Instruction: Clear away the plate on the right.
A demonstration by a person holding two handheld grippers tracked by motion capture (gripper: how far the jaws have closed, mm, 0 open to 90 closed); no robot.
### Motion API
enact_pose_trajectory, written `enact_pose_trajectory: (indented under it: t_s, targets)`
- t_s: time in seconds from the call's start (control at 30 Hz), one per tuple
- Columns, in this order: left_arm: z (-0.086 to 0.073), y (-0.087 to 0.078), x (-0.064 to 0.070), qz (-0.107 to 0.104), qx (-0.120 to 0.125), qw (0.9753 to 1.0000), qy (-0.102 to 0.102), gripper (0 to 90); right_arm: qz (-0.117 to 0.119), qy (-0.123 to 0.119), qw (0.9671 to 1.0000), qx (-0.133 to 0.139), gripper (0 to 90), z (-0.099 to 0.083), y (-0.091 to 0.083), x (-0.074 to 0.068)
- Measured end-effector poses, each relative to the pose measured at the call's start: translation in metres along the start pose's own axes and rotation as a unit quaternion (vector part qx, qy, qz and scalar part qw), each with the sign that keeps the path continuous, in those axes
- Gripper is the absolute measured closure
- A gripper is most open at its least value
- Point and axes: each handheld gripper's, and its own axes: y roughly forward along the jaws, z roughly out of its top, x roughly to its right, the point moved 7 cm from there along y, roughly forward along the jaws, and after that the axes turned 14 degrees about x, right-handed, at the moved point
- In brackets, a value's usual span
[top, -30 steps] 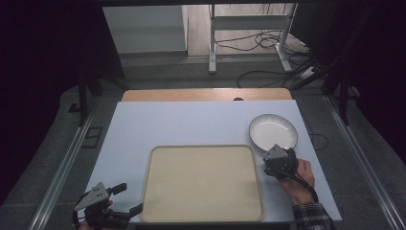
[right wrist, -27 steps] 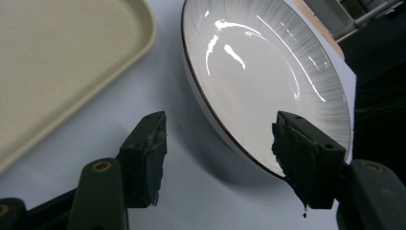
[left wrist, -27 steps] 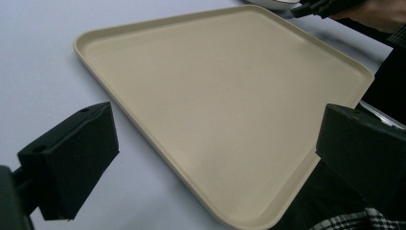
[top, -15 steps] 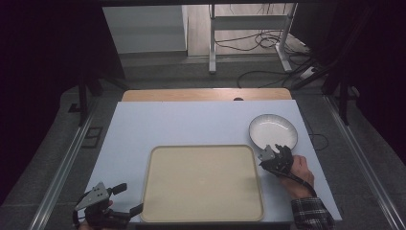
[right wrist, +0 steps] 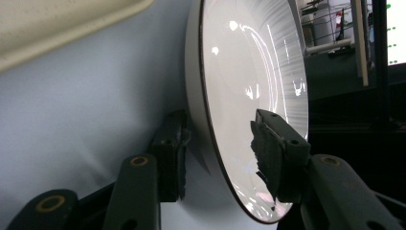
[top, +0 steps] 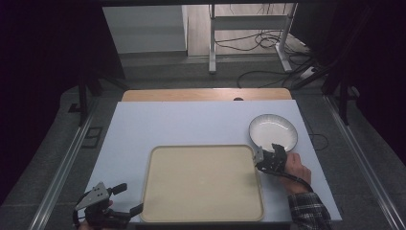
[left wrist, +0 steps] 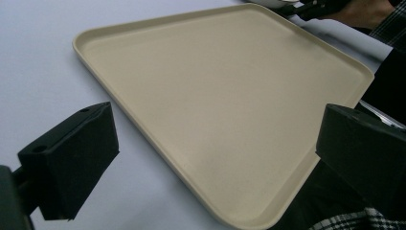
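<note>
Straddling the near rim of the white plate (right wrist: 249, 91), the right tongs (right wrist: 218, 153) have one jaw under it and one inside, not visibly clamped. The plate sits on the desk (top: 191, 124) just beside the beige tray's (top: 201, 182) far right corner. Spread wide, the left tongs (left wrist: 215, 158) hover at the tray's near left corner.

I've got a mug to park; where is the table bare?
The far-left blue tabletop, beyond the beige plastic tray, is bare, as is the tray's floor. Crowded: the right gripper at the white ribbed bowl.
</note>
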Motion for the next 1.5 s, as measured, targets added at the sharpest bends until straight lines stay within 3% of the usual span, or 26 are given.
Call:
enact_pose_trajectory:
  t_s: [0.2, 0.47, 0.77, 1.5]
  targets:
    - [0.000, 0.000, 0.000, 0.000, -0.001, 1.0000, -0.001, 0.6, 0.000, -0.035, 0.9994, -0.007, 65.0, 0.001, 0.006, -0.003]
    - [0.000, 0.001, 0.000, -0.001, -0.002, 1.0000, 0.000, 0.7, 0.000, -0.094, 0.9953, -0.021, 77.7, 0.004, 0.012, -0.009]
    - [0.000, 0.001, 0.000, -0.002, -0.003, 1.0000, 0.001, 0.8, -0.016, -0.134, 0.9905, -0.026, 78.5, 0.005, 0.012, -0.012]
    - [0.000, 0.001, 0.000, -0.003, -0.002, 1.0000, 0.001, 0.8, -0.042, -0.162, 0.9859, -0.007, 76.9, 0.018, -0.008, -0.011]
